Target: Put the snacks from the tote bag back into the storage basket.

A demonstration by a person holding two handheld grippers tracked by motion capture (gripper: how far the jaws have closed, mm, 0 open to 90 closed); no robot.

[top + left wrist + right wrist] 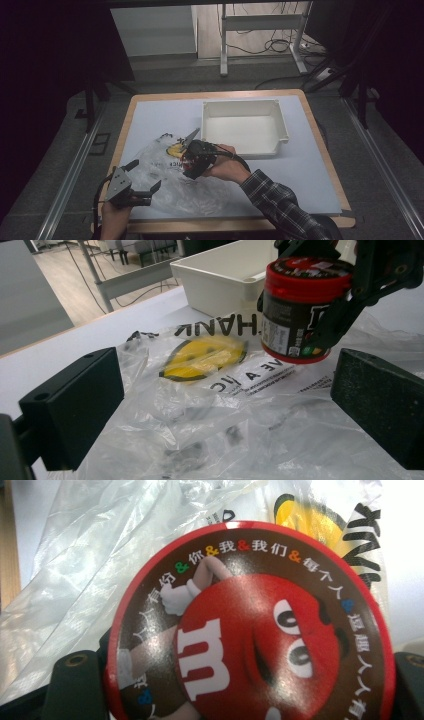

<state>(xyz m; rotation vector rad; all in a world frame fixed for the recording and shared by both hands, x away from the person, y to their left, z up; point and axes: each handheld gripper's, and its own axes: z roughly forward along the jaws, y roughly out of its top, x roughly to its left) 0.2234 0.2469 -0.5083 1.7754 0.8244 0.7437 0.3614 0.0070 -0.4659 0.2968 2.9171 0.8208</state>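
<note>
Right gripper (192, 159) pinching red-lidded candy jar (299, 307) above plastic bag (165, 180); left gripper (142, 184), jaws spread, at seven o'clock; white bin (245, 127) at one o'clock.

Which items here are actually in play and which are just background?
In play:
right claw, shut on the red-lidded candy jar
clear plastic bag under it
left claw, open at the bag
white bin

Lying about:
metal frame and cables beyond the table

High view overhead; gripper views close, sharing plastic bag (210, 405).
</note>
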